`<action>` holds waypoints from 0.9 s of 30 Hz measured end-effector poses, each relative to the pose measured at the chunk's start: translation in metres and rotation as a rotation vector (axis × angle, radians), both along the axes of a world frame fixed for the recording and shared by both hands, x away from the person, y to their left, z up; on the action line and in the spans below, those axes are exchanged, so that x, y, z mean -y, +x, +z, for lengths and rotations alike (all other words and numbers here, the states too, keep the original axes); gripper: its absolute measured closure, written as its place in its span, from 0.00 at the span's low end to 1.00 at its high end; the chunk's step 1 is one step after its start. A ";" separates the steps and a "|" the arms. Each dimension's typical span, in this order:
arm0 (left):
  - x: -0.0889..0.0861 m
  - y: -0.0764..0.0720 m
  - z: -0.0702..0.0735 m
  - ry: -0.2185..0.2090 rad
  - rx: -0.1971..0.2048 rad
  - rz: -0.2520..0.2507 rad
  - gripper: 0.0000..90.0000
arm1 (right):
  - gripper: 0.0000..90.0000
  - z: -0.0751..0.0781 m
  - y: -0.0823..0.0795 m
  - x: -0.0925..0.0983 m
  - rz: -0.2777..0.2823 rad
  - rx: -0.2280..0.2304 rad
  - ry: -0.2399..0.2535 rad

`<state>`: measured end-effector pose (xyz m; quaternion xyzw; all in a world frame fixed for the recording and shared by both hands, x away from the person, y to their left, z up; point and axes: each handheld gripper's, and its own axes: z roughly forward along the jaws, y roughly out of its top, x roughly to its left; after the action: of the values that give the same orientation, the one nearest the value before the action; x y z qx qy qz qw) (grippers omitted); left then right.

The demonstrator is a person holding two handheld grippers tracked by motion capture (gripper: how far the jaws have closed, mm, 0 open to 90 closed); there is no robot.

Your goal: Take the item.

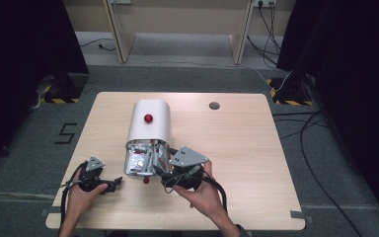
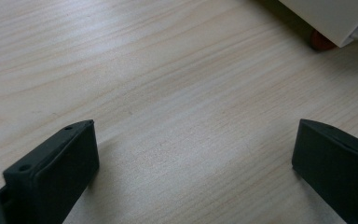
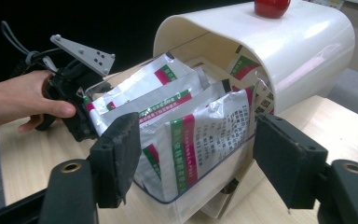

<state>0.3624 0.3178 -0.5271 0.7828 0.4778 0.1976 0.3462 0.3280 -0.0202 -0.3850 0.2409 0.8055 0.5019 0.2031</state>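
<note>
Several foil sachets (image 3: 200, 140), packed upright in a clear tray (image 3: 214, 198) drawn out of the mouth of a white box (image 3: 307, 51) with a red knob (image 3: 271, 5) on top. Sachets directly ahead of the right gripper (image 3: 200, 144), front ones between its jaws. Jaws well apart, one on each side of the tray's front end, pressing on nothing as far as can be seen, holding nothing.

Likely handling: light, thin and limp, with slick foil faces that crumple rather than break. Prone to sliding against each other, so two may lift together. Best taken by the sealed top edge of the frontmost sachet, pinched flat across its faces, clear of the tray wall. Tray itself probably stiff and smooth, offering poor purchase.

Left gripper (image 2: 196, 123) low over bare table (image 2: 168, 70), jaws spread wide and empty, sachets far beyond its right jaw.

Hard to make out: contact between the right jaws and the tray wall; number of sachets, back rows lost under the box's hood; print too small to read. Small red ball (image 2: 321, 41) under the tray's corner, purpose unclear. Tray bottom hidden behind the jaws.
</note>
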 end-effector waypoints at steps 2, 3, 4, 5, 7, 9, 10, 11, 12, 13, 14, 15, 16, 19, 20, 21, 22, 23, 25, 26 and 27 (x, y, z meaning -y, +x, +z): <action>0.000 0.000 0.000 0.000 0.000 0.000 0.00 | 0.41 0.000 0.001 -0.002 0.000 0.003 -0.001; 0.000 0.000 0.000 0.000 0.000 0.000 0.00 | 0.41 0.000 0.002 -0.002 0.000 0.005 -0.004; 0.000 0.000 0.000 0.000 0.000 0.000 0.00 | 0.43 -0.001 0.002 -0.003 -0.002 0.009 -0.005; 0.000 0.000 0.000 0.000 0.000 0.000 0.00 | 0.45 0.000 0.003 -0.005 -0.009 0.014 -0.012; 0.000 0.000 0.000 0.000 0.000 0.000 0.00 | 0.46 0.000 0.005 -0.006 -0.015 0.019 -0.022; 0.000 0.000 0.000 0.000 0.000 0.000 0.00 | 0.47 -0.001 0.006 -0.008 -0.015 0.018 -0.028; 0.000 0.000 0.000 0.000 0.000 0.000 0.00 | 0.47 -0.001 0.006 -0.008 -0.015 0.018 -0.028; 0.000 0.000 0.000 0.000 0.000 0.000 0.00 | 0.49 -0.002 0.006 -0.010 -0.017 0.013 -0.032; 0.000 0.000 0.000 0.000 0.000 0.000 0.00 | 0.49 -0.002 0.006 -0.010 -0.017 0.013 -0.032; 0.000 0.000 0.000 0.000 0.000 0.000 0.00 | 0.49 -0.004 0.007 -0.011 -0.033 0.016 -0.042; 0.000 0.000 0.000 0.000 0.000 0.000 0.00 | 0.49 -0.004 0.007 -0.011 -0.033 0.016 -0.042; 0.000 0.000 0.000 0.000 0.000 0.000 0.00 | 0.54 -0.005 0.008 -0.011 -0.034 0.016 -0.033; 0.000 0.000 0.000 0.000 0.000 0.000 0.00 | 0.54 -0.005 0.008 -0.011 -0.034 0.016 -0.033; 0.000 0.000 0.000 0.000 0.000 0.000 0.00 | 0.64 -0.004 0.010 -0.010 -0.034 0.024 -0.028; 0.000 0.000 0.000 0.000 0.000 0.000 0.00 | 0.64 -0.004 0.010 -0.010 -0.034 0.024 -0.028; 0.000 0.000 0.000 0.000 0.000 0.000 0.00 | 0.67 -0.004 0.010 -0.010 -0.034 0.027 -0.029; 0.000 0.000 0.000 0.000 0.000 0.000 0.00 | 0.70 -0.004 0.010 -0.010 -0.035 0.031 -0.031; 0.000 0.000 0.000 0.000 0.000 0.000 0.00 | 0.74 -0.005 0.009 -0.009 -0.033 0.038 -0.034; 0.000 0.000 0.000 0.000 0.000 0.000 0.00 | 0.75 -0.006 0.009 -0.009 -0.030 0.039 -0.035; 0.000 0.000 0.000 0.000 0.000 0.000 0.00 | 0.79 -0.007 0.009 -0.009 -0.024 0.039 -0.033; 0.000 0.000 0.000 0.000 0.000 0.000 0.00 | 0.85 -0.007 0.009 -0.009 -0.010 0.045 -0.025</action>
<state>0.3624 0.3178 -0.5271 0.7827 0.4779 0.1977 0.3463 0.3369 -0.0116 -0.3925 0.2310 0.8056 0.4962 0.2267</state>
